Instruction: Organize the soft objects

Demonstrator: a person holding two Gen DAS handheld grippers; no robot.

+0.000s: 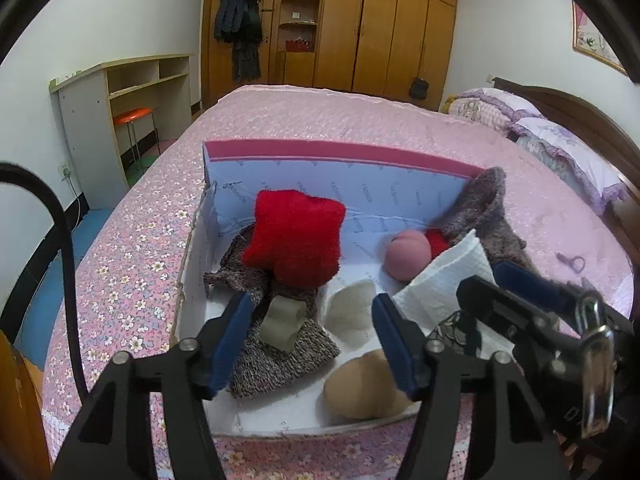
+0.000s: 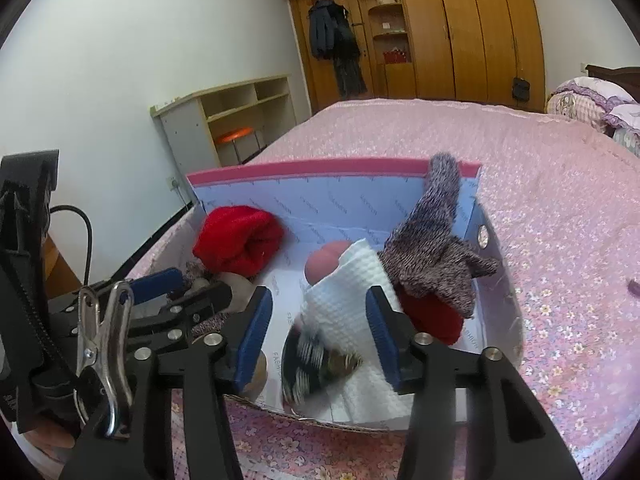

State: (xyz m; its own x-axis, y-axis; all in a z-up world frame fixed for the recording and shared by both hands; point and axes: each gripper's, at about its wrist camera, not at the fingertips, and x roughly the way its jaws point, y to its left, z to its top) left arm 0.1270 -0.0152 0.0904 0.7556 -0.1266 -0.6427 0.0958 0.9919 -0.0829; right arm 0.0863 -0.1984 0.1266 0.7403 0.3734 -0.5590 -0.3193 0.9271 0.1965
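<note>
An open cardboard box (image 1: 340,152) (image 2: 320,170) lies on the bed with soft things inside. My left gripper (image 1: 310,320) stands open over a grey knitted glove (image 1: 276,348) that bears a pale roll (image 1: 282,322); nothing is gripped. Behind them lean a red plush cushion (image 1: 296,236) (image 2: 236,246) and a pink ball (image 1: 408,254) (image 2: 326,264). My right gripper (image 2: 318,304) is open around a white paper towel (image 2: 352,292) (image 1: 444,280), above a blurred striped dark cloth (image 2: 316,360). A second grey glove (image 2: 436,256) hangs over the box's right wall.
A cream pad (image 1: 348,312) and a tan soft lump (image 1: 360,388) lie near the box's front. The pink floral bedspread (image 1: 132,264) stretches all round. Pillows (image 1: 560,140) at right, a shelf desk (image 1: 120,92) with an orange stool (image 1: 132,116) at left, a wardrobe behind.
</note>
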